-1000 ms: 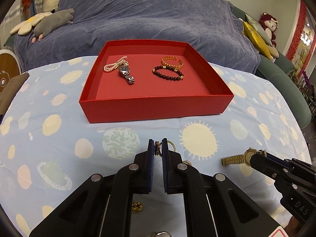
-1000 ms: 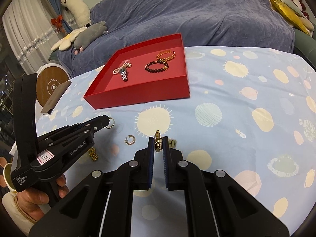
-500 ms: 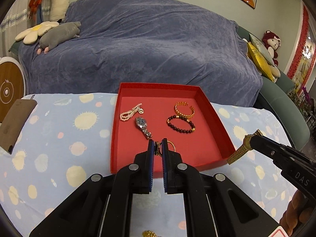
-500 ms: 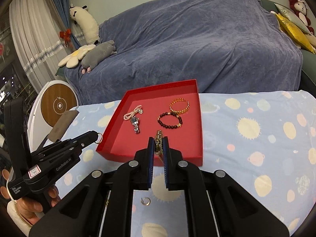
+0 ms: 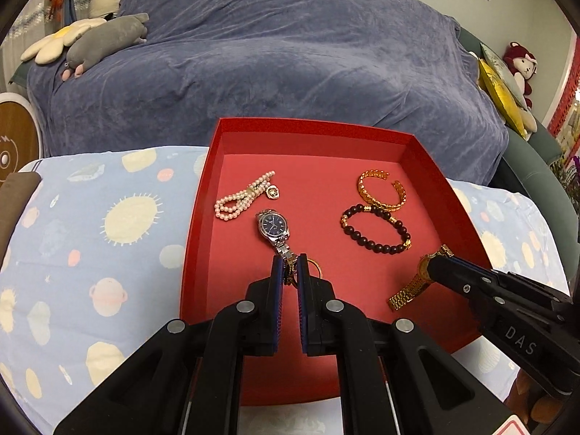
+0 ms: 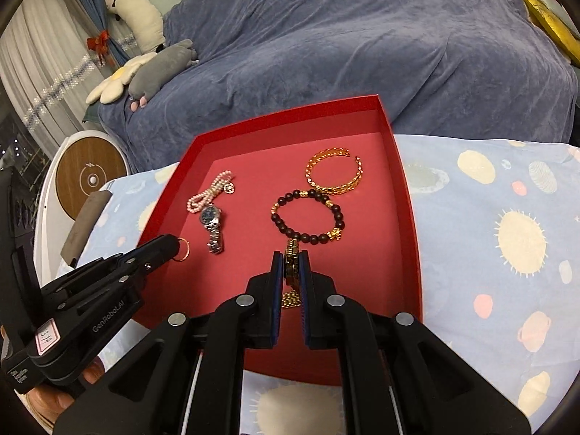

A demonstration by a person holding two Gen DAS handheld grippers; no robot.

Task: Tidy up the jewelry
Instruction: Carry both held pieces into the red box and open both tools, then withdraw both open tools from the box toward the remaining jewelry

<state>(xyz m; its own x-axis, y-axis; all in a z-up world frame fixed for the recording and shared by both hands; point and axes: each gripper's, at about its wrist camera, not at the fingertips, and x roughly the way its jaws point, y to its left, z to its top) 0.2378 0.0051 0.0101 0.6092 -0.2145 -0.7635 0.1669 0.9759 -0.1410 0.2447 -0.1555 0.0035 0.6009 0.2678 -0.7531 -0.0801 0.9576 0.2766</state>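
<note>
A red tray sits on the patterned tablecloth. In it lie a pearl bracelet, a silver watch, a dark bead bracelet and a gold cuff. My left gripper is shut on a gold hoop earring over the tray's near left part. My right gripper is shut on a gold watch over the tray's near right part.
A sofa under a blue cover stands behind the table, with plush toys on its left. A round wooden-topped device and a brown flat object are at the left. Yellow cushions lie at the right.
Both grippers have lifted their jewelry off the tablecloth and moved forward over the red tray. The tray now looks much closer in both views.
</note>
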